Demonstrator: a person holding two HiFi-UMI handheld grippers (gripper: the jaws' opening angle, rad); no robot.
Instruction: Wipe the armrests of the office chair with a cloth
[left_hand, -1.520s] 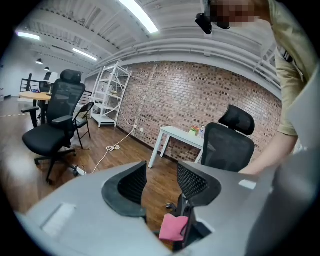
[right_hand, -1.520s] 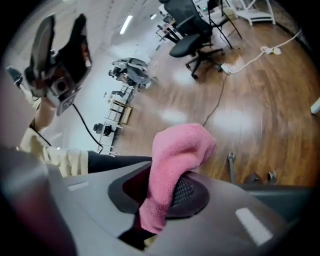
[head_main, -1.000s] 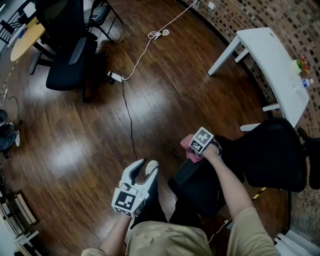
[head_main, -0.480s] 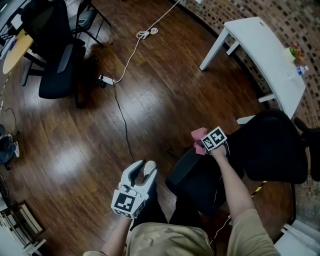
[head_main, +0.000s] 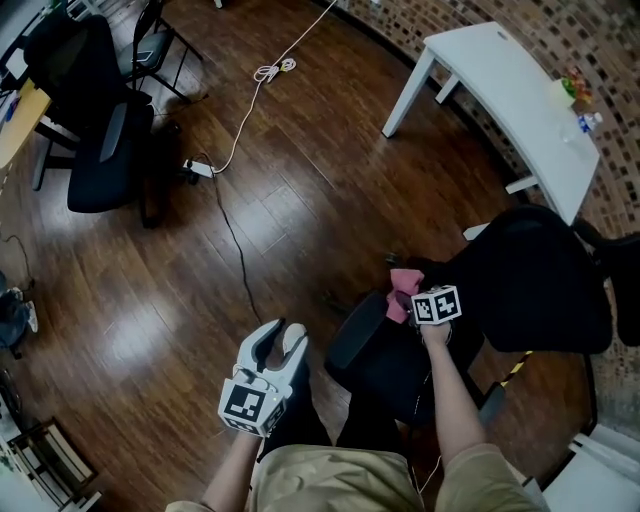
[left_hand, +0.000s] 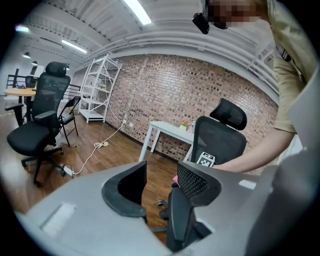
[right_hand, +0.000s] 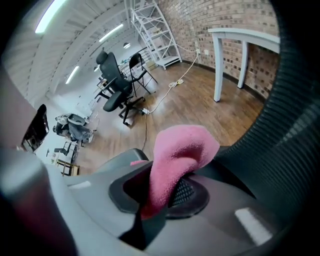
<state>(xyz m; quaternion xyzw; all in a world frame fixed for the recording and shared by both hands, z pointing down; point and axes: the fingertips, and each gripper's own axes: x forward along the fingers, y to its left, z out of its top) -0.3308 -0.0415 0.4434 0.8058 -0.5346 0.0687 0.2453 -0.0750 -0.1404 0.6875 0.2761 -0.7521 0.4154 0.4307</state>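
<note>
The black office chair (head_main: 535, 275) stands at 4 o'clock in the head view, on the wooden floor (head_main: 300, 210). Its mesh backrest lies toward 3 o'clock. Its near armrest (head_main: 352, 340) runs as a dark pad toward 7 o'clock.

The right hand-held gripper (right_hand: 157, 197) is clamped on a pink cloth (head_main: 402, 288). The jaws pinch the fabric near one end, and the free end folds forward in a soft loop beyond the tips. The cloth sits at the 1 o'clock end of the armrest, just beside the front of the backrest. Whether it presses on the pad cannot be told. In the right gripper view the chair's mesh fills the 3 o'clock side.

The left hand-held gripper (head_main: 283, 335) hovers at 8 o'clock of the armrest, apart from it. Its jaws stand apart with nothing between the pads. The armrest shows end-on just beyond their gap.

A white surface (head_main: 510, 100) stands at 1 o'clock along the brick wall (head_main: 590, 40), with small items at its far end. A second office chair (head_main: 100, 150) stands at 10 o'clock. A power strip (head_main: 195, 168) lies beside it, and a white cable (head_main: 270, 72) coils at 12 o'clock.
</note>
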